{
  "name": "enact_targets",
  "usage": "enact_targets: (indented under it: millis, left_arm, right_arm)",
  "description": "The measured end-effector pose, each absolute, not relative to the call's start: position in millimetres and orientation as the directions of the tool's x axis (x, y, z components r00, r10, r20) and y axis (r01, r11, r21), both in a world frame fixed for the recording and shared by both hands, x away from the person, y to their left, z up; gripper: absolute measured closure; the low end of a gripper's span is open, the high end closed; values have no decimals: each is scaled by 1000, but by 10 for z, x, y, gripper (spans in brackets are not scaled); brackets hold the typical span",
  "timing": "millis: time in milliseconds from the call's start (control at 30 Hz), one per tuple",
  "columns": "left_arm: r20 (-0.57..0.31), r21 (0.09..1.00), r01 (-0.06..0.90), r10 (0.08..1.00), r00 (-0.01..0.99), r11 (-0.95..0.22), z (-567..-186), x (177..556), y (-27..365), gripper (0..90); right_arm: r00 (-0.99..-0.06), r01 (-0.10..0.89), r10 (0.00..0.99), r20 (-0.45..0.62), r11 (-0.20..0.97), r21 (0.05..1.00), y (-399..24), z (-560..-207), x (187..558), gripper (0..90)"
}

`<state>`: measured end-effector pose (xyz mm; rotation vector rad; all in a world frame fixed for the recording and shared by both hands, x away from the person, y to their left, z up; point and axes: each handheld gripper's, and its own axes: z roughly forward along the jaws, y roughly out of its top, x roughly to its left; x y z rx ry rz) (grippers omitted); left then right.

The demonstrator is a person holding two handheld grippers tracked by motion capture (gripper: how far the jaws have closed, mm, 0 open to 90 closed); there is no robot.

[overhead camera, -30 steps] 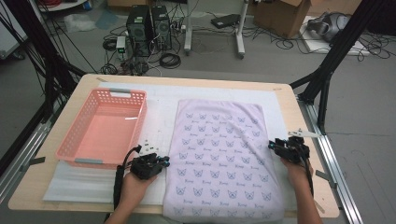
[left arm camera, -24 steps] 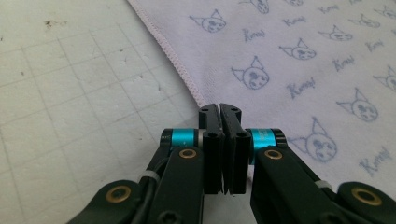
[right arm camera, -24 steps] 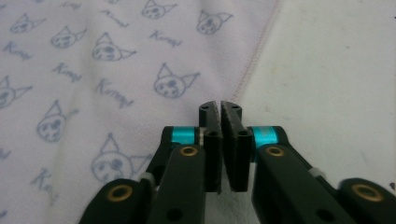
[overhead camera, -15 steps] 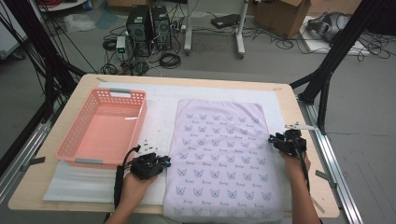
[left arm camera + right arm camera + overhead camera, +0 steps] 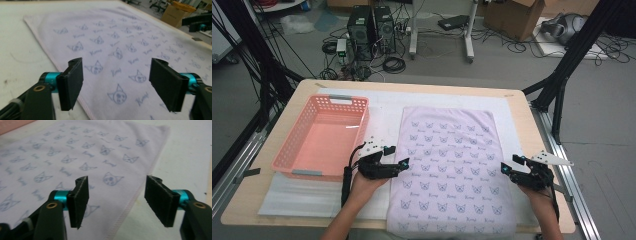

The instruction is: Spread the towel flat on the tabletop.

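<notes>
A pale lilac towel [image 5: 449, 165] printed with cat faces lies flat on the white mat. My left gripper [image 5: 404, 164] sits at its left edge, low over the cloth. Its jaws have just been opening and stand wide, with the towel's hem [image 5: 82, 102] passing beneath them untouched. The left gripper [image 5: 116, 65] looks across the towel [image 5: 120, 37]. My right gripper [image 5: 507, 167] is at the towel's right edge. Its jaws have also just been opening. In the right gripper view the right gripper [image 5: 117, 182] is open over the towel's [image 5: 75, 152] hem, pressing on nothing.
A pink plastic basket [image 5: 282, 160] stands empty on the table's left side, close beside my left hand. The white mat [image 5: 382, 110] covers most of the wooden table [image 5: 532, 120]. Black frame poles and computer cases stand beyond the far edge.
Both grippers' jaws have gone from shut or nearly shut to wide open. The left hand shifted slightly away from me, and the right hand drifted slightly outward. The towel lies flat.
</notes>
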<state>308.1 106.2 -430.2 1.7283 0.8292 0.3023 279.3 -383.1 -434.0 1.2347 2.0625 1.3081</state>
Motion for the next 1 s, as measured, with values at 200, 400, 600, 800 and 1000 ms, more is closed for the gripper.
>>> enact_targets:
  millis: [200,400,600,800,1000]
  left_arm:
    - [-215,941,325,585,782,-88,-4302,3086,1044,215]
    - [-200,944,312,564,801,-109,-4297,3054,1035,220]
    - [-144,958,255,555,820,-128,-4353,3043,1006,209]
    - [-126,951,269,603,787,-151,-4378,3027,985,208]
    - [-135,941,300,638,758,-157,-4412,3033,992,207]
  right_arm:
    - [-638,380,760,124,170,909,-3794,-4327,2652,301]
    - [-654,360,750,106,185,915,-3796,-4381,2574,272]
    - [-605,362,792,85,179,915,-3778,-4325,2555,206]
    - [-591,368,805,58,206,907,-3744,-4335,2580,200]
    - [-588,371,807,50,215,903,-3722,-4340,2584,196]
